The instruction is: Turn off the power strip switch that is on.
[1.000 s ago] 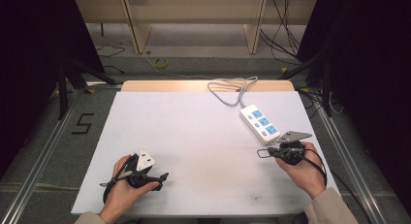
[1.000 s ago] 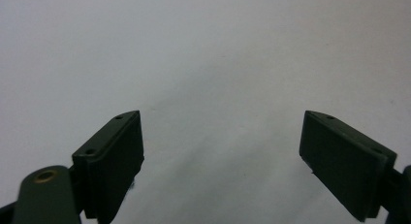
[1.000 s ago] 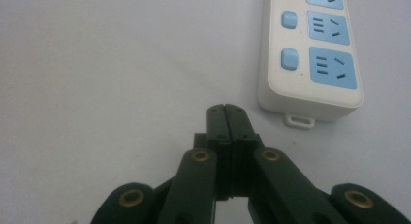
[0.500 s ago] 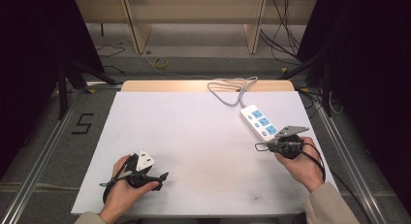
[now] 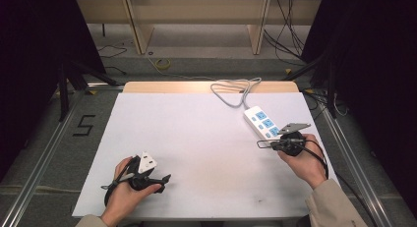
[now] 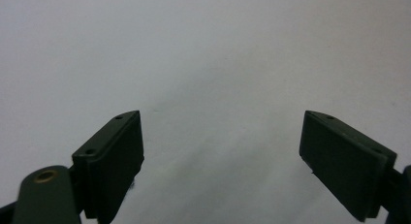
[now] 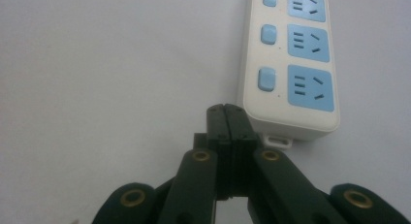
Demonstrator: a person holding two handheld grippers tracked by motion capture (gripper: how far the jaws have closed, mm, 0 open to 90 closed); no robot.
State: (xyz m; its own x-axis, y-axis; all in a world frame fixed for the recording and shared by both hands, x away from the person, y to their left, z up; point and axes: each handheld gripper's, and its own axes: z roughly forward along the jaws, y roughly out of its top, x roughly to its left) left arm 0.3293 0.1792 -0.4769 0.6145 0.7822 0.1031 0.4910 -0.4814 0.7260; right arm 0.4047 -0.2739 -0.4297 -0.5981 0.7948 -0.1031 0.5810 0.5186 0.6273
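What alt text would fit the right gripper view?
The right gripper, its two black jaws pressed shut with nothing between them, sits just short of the near end of a white power strip on a white table. Three blue sockets, each beside a blue button, run along the strip.

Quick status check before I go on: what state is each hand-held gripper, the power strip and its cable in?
Left hand-held gripper: open, nothing between the jaws, over bare table.
Right hand-held gripper: shut, empty, tips at the near end of the strip.
Power strip: flat on the table, sockets up, nothing plugged in.
Strip cable: loose, looped at the far edge.
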